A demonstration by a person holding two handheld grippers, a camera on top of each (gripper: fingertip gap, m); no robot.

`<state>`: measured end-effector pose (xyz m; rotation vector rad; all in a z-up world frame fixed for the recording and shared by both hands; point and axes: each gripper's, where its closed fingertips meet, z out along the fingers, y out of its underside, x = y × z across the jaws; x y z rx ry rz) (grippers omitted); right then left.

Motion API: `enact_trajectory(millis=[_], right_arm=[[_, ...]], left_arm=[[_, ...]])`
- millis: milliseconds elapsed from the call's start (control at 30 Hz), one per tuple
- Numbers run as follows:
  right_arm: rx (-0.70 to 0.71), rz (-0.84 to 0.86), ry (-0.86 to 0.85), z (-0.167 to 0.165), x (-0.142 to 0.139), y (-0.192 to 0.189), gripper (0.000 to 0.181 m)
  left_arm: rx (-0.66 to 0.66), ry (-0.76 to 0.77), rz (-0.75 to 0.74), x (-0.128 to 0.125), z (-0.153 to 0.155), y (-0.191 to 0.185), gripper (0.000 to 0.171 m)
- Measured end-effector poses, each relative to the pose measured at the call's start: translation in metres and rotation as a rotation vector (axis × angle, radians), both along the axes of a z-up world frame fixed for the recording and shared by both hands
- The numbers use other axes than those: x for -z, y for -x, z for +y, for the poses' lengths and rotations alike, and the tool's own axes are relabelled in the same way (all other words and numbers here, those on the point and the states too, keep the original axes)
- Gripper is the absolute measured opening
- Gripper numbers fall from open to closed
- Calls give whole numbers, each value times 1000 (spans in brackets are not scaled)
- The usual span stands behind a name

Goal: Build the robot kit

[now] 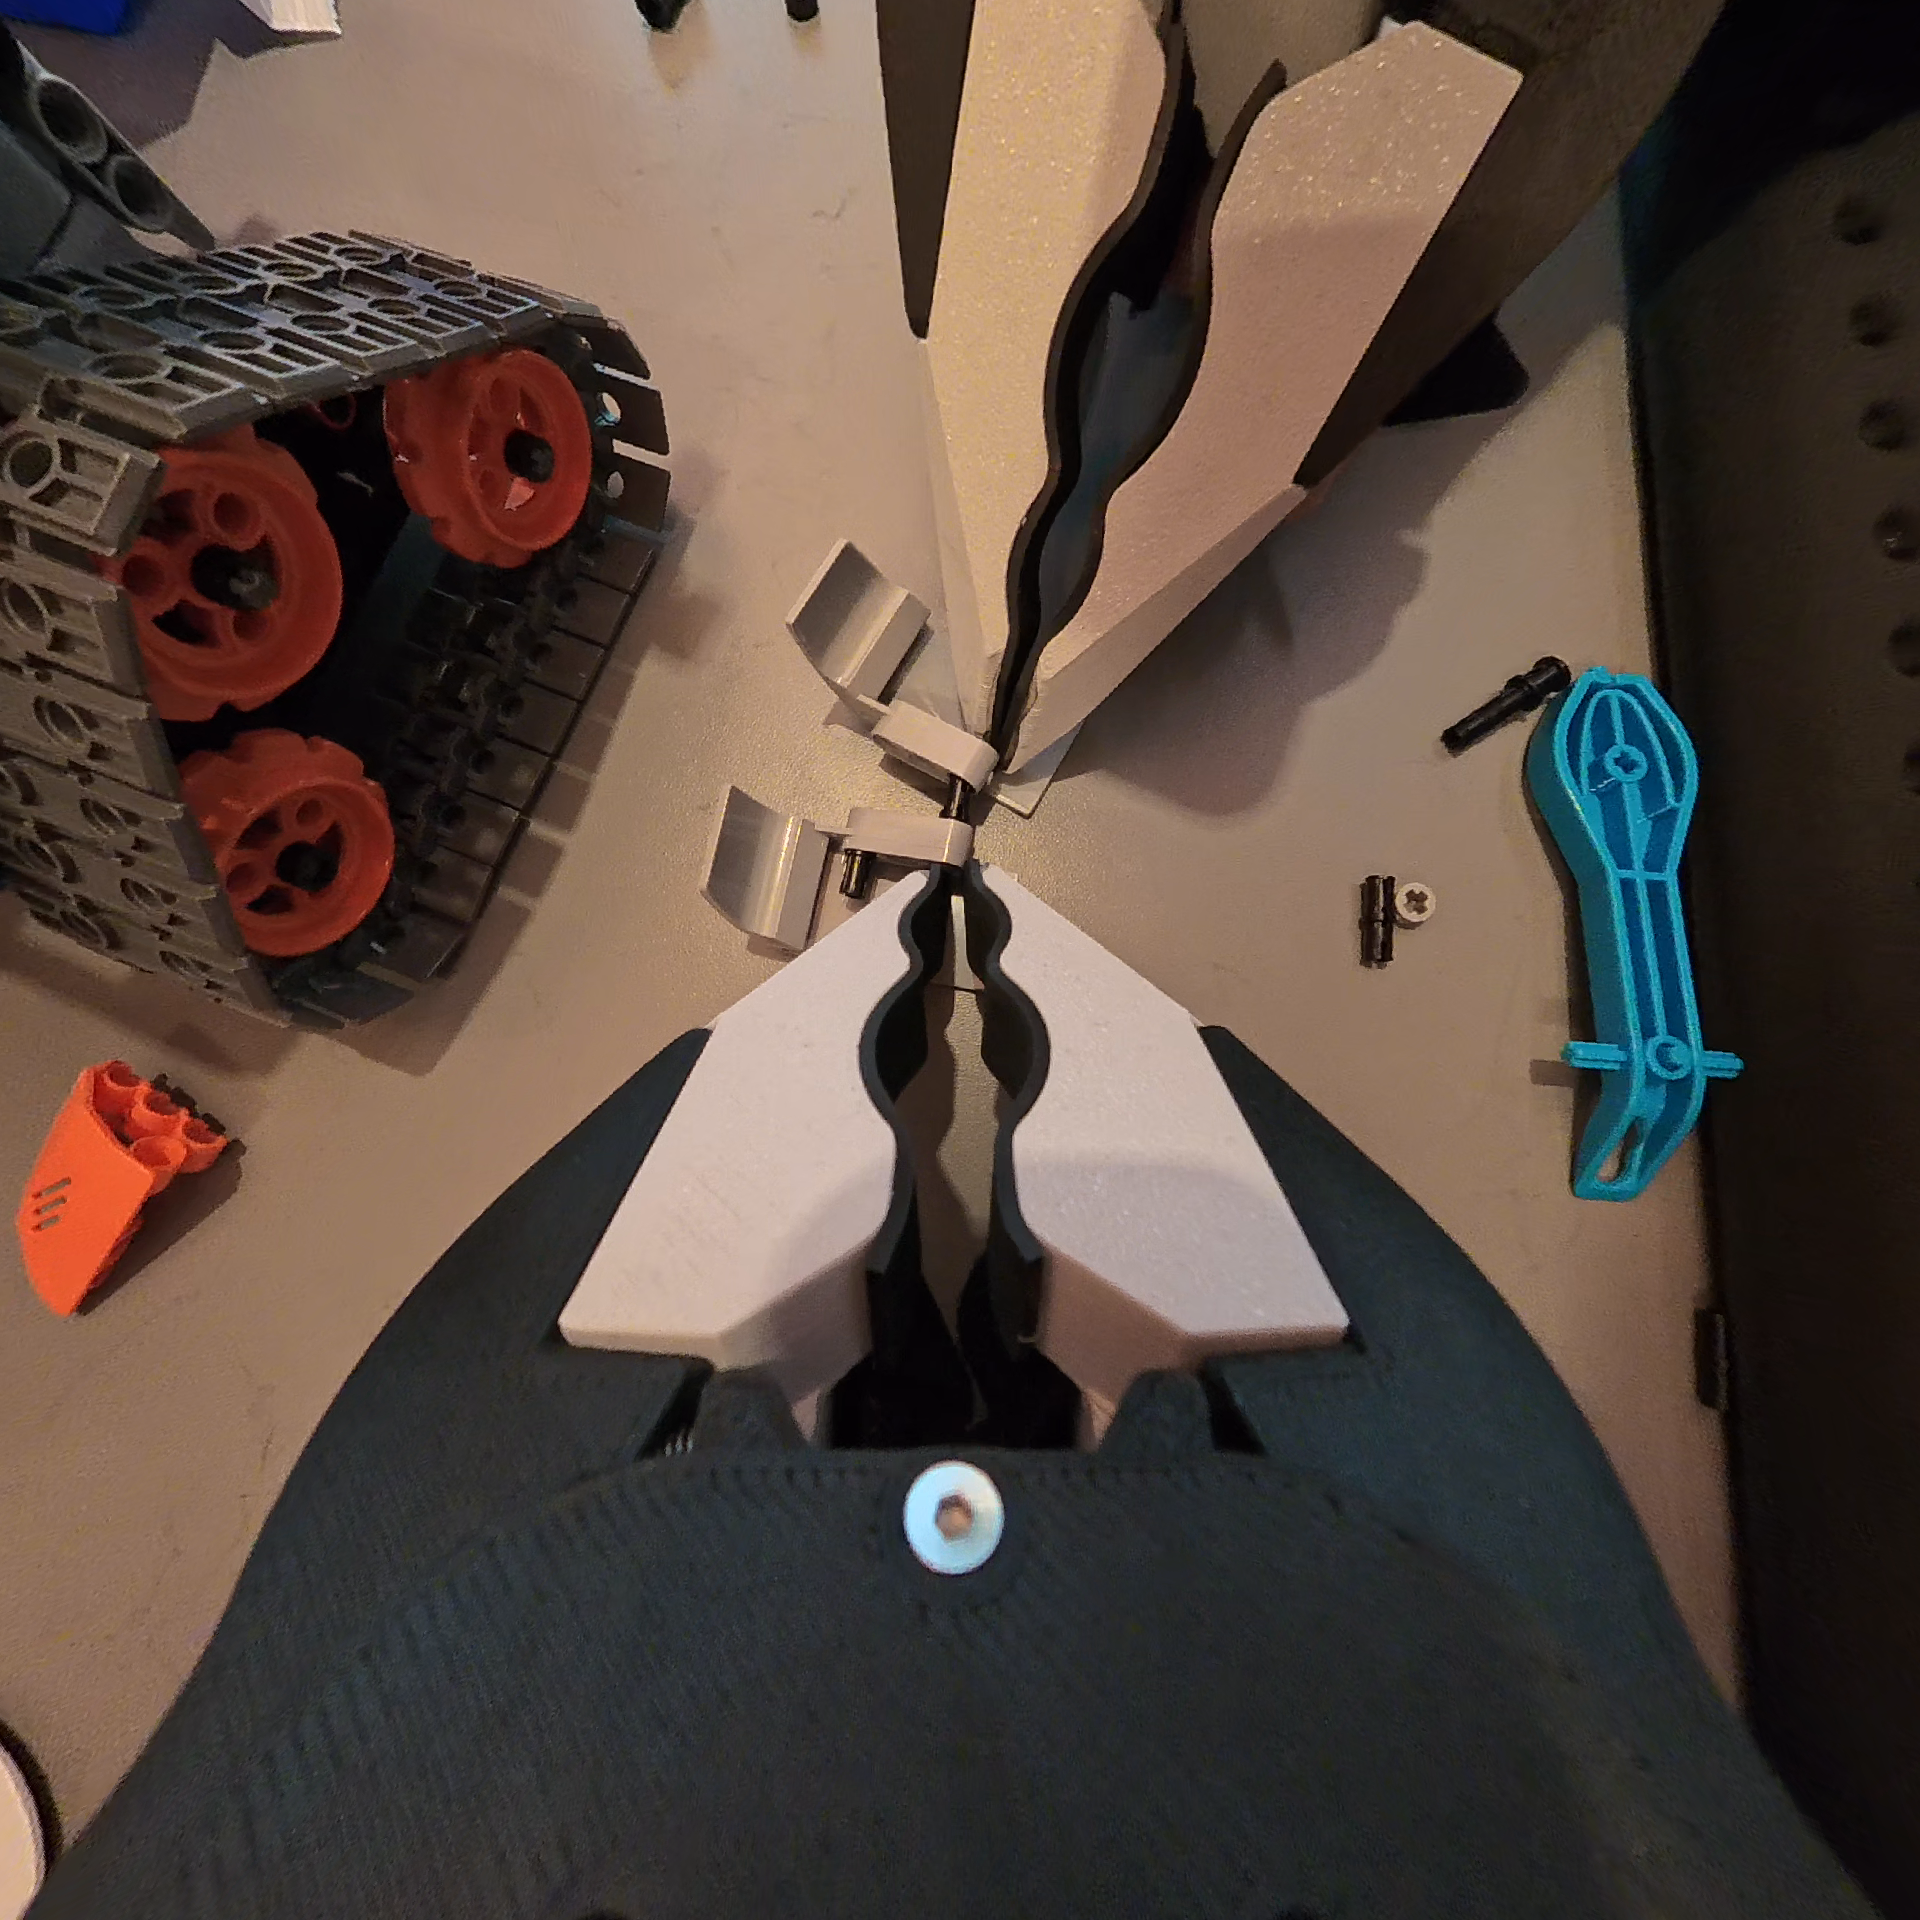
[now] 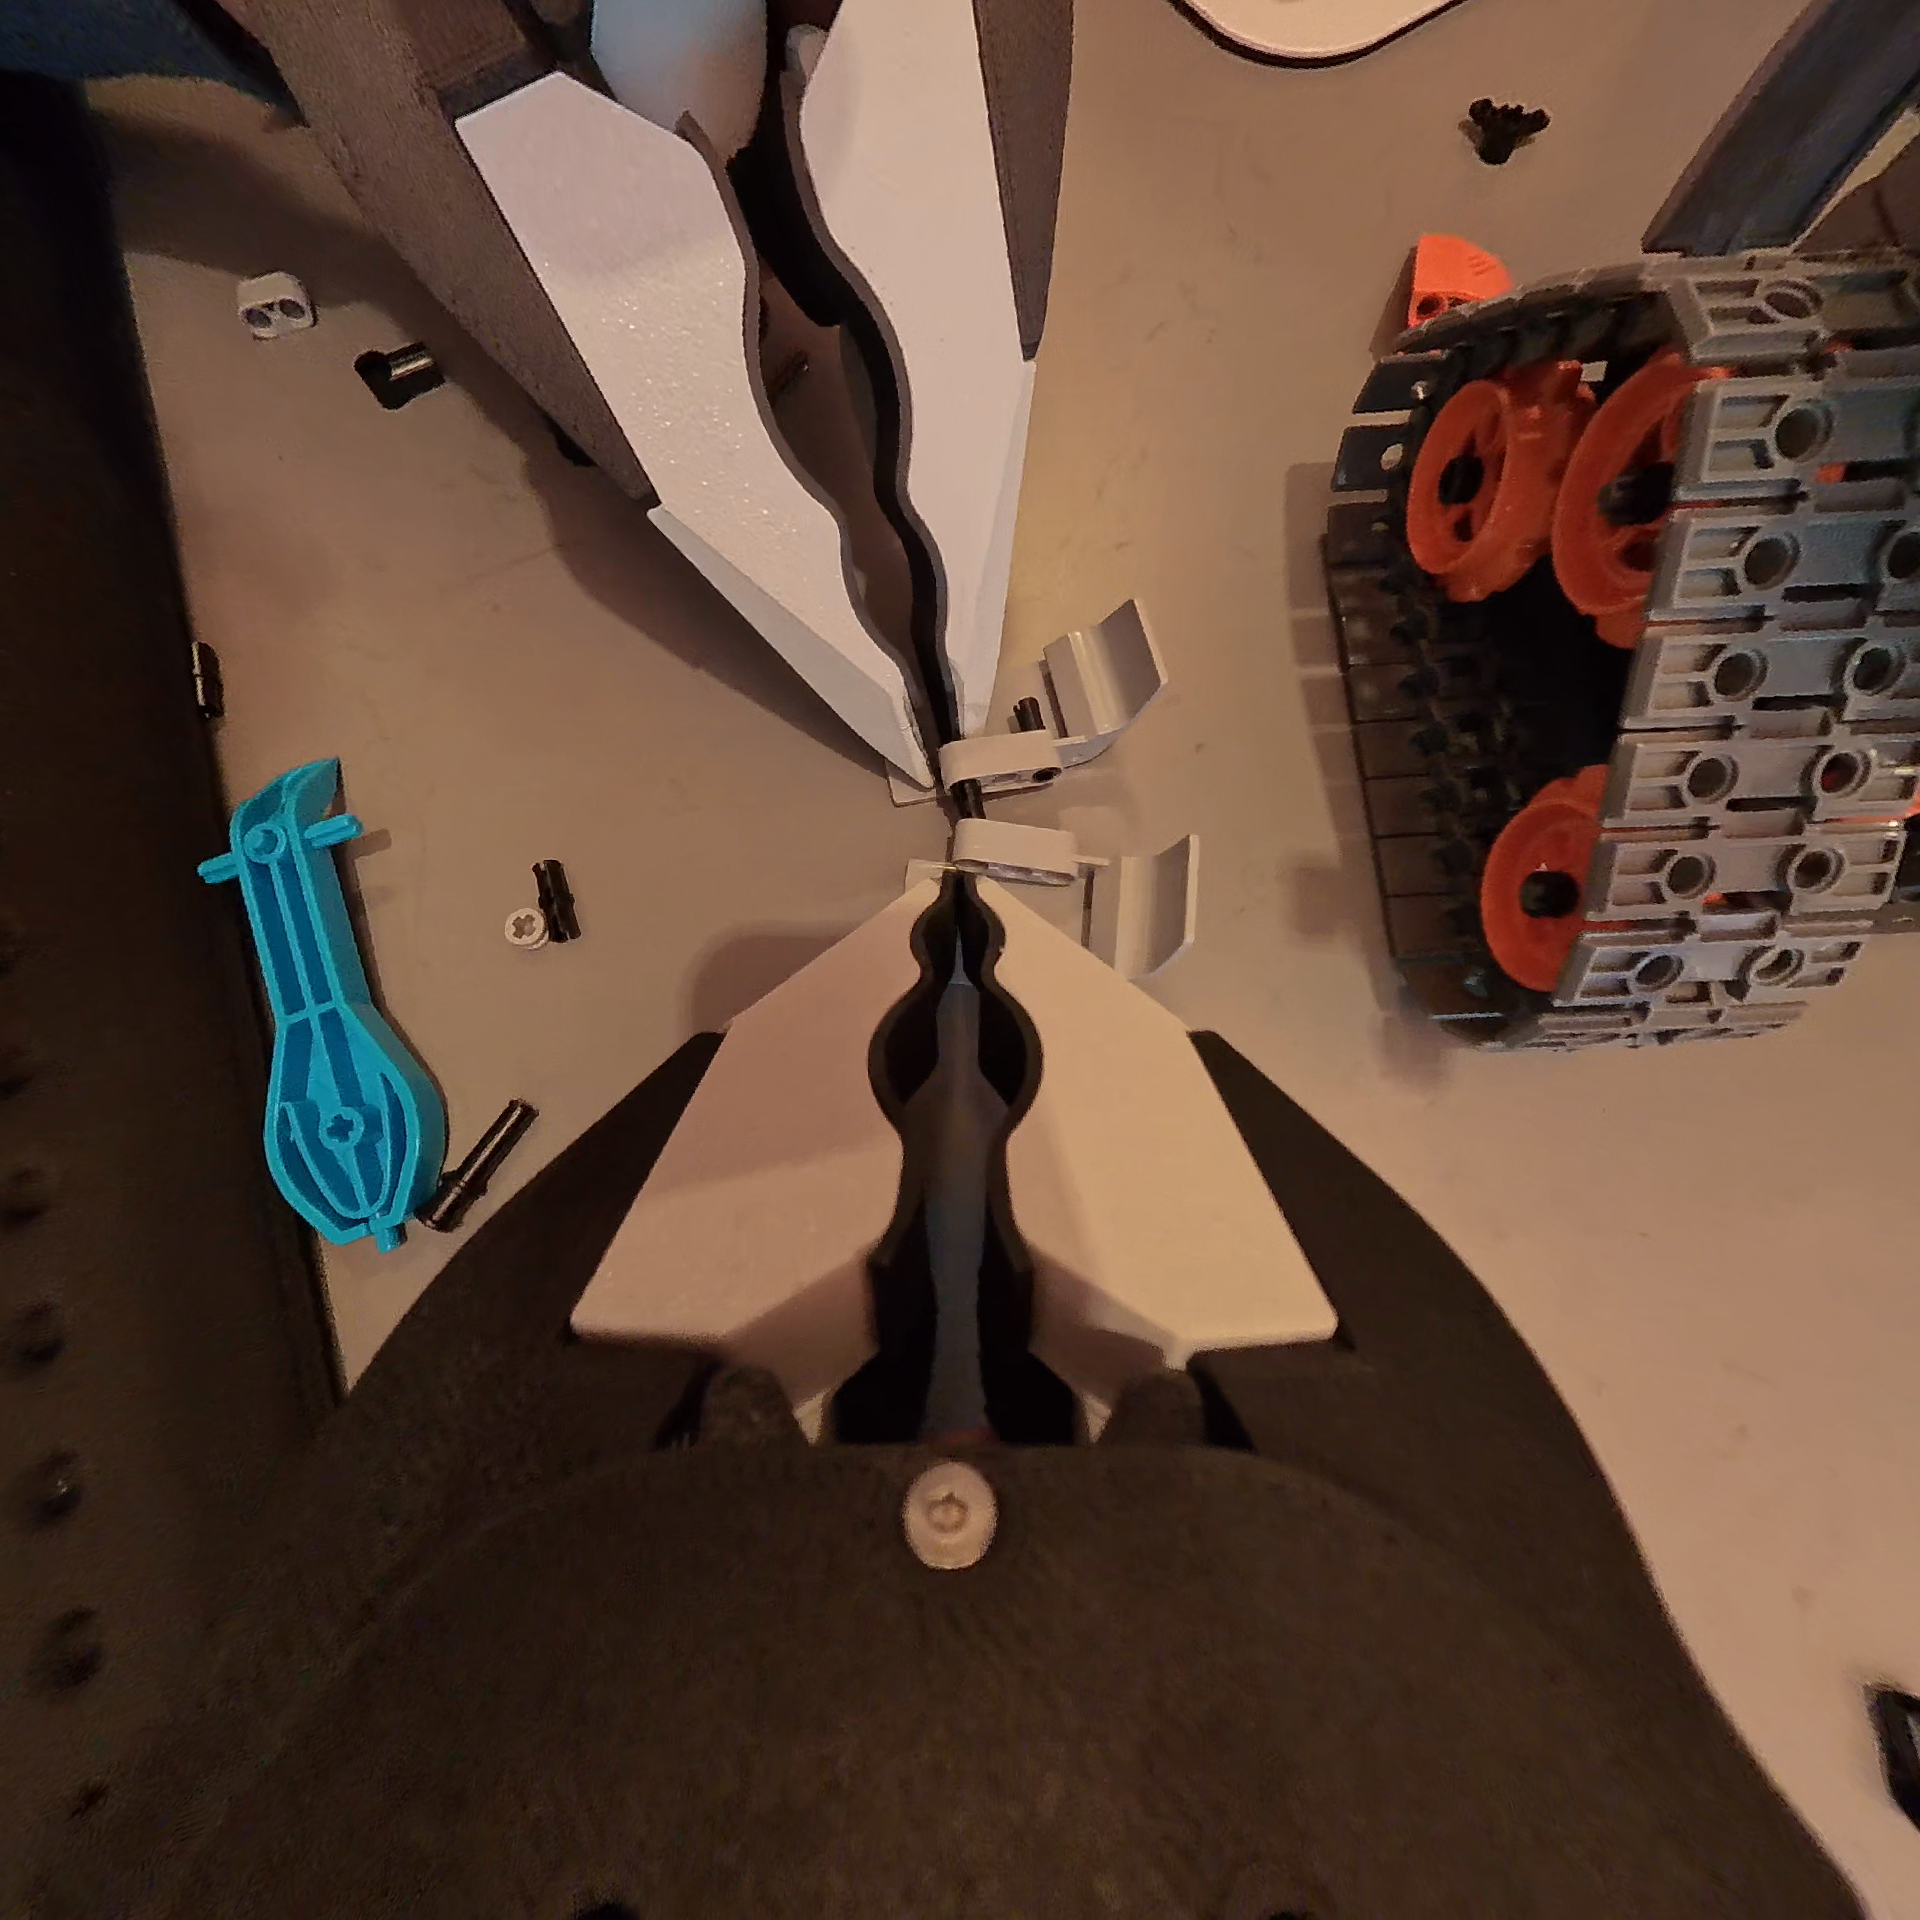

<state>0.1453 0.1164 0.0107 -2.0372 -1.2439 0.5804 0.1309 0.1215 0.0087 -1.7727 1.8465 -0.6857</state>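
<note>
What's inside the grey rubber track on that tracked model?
Inside the grey track sit three orange wheels on black hubs, with black inner links showing. The axles and frame behind them are covered.

Each tool point(image 1: 951, 883) point(image 2: 956, 914) has a ribbed black printed body, one pale hex screw at its centre, and two white wedge-shaped fingers point(image 1: 769, 1122) point(image 2: 1132, 1122) lined with wavy black pads.

Both views are lit dimly and warmly, the table point(image 1: 790, 312) being tinted beige-pink. Soft shadows are cast beneath the tracked vehicle point(image 1: 312, 623) and beside the blue tool point(image 2: 322, 1029). A brighter patch is seen on the pale fingers point(image 1: 1174, 1174) in the left wrist view. Strong wide-angle distortion is shown at the edges, where lines are bent. The right wrist view is slightly softened near its lower housing, and dark corners are left underexposed.
</note>
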Motion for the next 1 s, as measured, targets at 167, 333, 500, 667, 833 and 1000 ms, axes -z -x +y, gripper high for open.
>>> enact_trajectory(millis=[167,333,500,667,833,1000], right_arm=[[-48,4,7,3,0,-1,0],[-142,13,29,5,0,-1,0],[-257,12,36,4,0,-2,0],[-344,13,45,4,0,-2,0],[-334,17,54,4,0,-3,0],[-257,10,38,2,-1,-5,9]], left_arm=[[30,8,3,0,0,0,0],[74,27,10,0,1,0,0],[156,50,16,0,0,0,0],[239,96,25,0,0,1,0],[257,108,26,0,0,-1,0],[241,91,17,0,-2,0,0]])
